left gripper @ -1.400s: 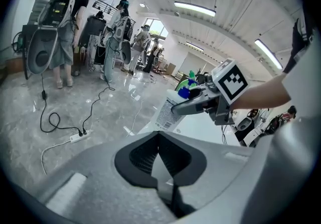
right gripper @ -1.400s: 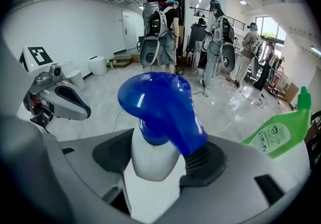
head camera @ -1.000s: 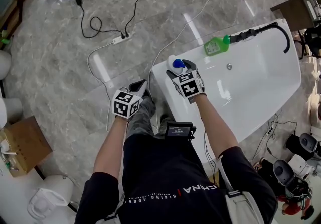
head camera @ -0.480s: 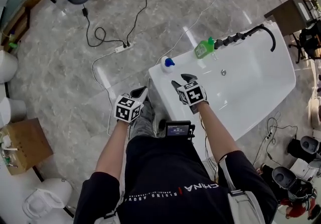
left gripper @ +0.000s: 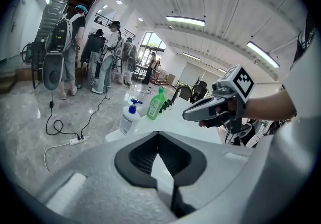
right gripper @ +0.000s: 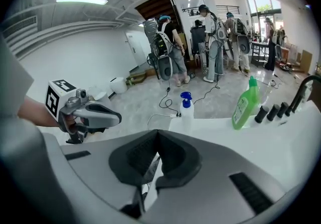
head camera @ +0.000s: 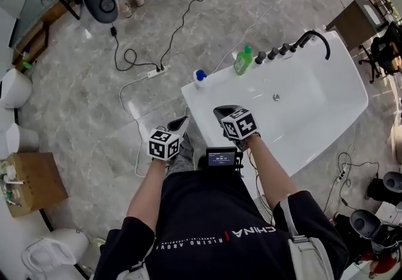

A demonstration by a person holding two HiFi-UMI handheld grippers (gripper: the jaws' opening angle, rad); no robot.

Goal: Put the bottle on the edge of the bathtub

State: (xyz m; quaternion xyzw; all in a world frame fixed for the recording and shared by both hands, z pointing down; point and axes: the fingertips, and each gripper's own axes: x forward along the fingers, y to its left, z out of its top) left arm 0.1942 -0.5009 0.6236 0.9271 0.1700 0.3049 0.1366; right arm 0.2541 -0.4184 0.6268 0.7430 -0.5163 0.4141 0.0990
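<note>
A white pump bottle (head camera: pixel 200 78) with a blue top stands upright on the near left corner of the white bathtub (head camera: pixel 314 109); it also shows in the left gripper view (left gripper: pixel 129 117) and the right gripper view (right gripper: pixel 186 112). A green bottle (head camera: pixel 243 61) stands farther along the same rim, by the taps. My right gripper (head camera: pixel 220 111) hovers over the tub's near rim, well back from the white bottle, shut and empty (right gripper: pixel 157 133). My left gripper (head camera: pixel 181 122) hangs beside the tub over the floor, shut and empty (left gripper: pixel 159 135).
A black faucet (head camera: pixel 312 38) and knobs line the tub's far rim. A power strip (head camera: pixel 154 71) and cables lie on the marble floor to the left. A cardboard box (head camera: pixel 31 184) sits at far left. People (left gripper: pixel 70 42) stand at the back of the room.
My right gripper has let go of the white bottle, drawn back toward me and shut. The bottle stays standing on the tub's corner. The left gripper has hardly moved.
</note>
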